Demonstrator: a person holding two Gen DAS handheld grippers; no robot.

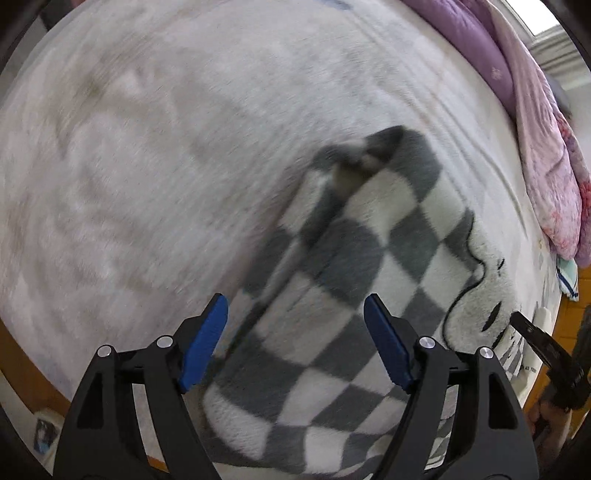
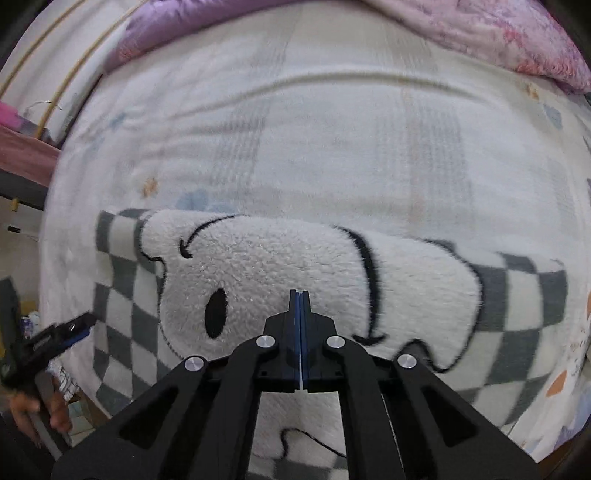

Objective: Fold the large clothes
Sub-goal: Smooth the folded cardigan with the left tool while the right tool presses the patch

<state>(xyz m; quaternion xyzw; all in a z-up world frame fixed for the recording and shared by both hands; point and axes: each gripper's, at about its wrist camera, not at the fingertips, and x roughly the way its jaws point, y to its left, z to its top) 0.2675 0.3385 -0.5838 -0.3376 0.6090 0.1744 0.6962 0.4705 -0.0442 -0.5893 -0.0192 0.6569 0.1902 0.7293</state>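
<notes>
- The left tongs [image 1: 295,341] stand wide open, their blue pads [image 1: 205,341] apart with nothing between them, hovering over the near left part of the garment [image 1: 332,295].
- The right tongs [image 2: 299,295] are shut, pads pressed together; whether any fleece is pinched between them cannot be told. They sit over the near middle of the garment [image 2: 277,266].
- The garment is a fluffy fleece piece in grey and white checks with a big white cartoon face [image 2: 258,280] outlined in black, with one black oval eye [image 2: 216,312].
- It lies on the bed [image 2: 332,155], near the near edge; in the right wrist view its far edge runs straight from left to right.
- In the left wrist view a checked sleeve or flap [image 1: 376,166] reaches away toward the far side; that view is blurred.
- The bed is covered in a pale sheet with faint printed patterns.
- A purple and pink quilt [image 2: 461,33] is bunched along the far edge of the bed.
- The left tongs [image 2: 55,338] show at the left edge of the right wrist view, with the hand [image 2: 40,406] holding them below.
- The right tongs [image 1: 535,339] show at the right edge of the left wrist view.
</notes>
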